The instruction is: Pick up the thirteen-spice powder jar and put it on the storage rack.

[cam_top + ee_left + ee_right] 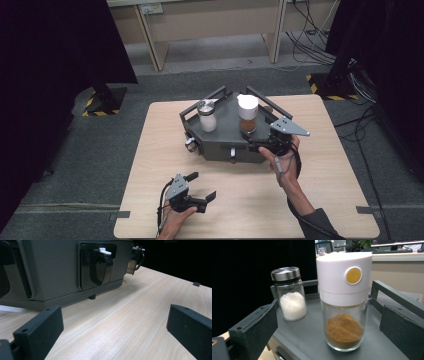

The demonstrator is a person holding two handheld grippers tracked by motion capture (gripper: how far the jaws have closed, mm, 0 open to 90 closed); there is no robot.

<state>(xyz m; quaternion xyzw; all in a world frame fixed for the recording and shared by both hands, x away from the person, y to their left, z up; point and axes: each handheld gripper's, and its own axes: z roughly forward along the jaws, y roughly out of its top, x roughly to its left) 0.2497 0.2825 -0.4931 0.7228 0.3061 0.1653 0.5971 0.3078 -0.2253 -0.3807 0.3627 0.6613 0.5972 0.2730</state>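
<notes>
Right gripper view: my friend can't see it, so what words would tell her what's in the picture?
A glass jar with a white cap, holding brown powder, stands on a grey tray between the open right gripper's two black jaws. Behind it, to the left, stands a smaller shaker with a silver lid, partly full of white grains.

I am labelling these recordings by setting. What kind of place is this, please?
Probably a lab or test room, not a kitchen: a bare wooden table on grey carpet, loose cables along the wall, and hazard-striped stand bases.
</notes>
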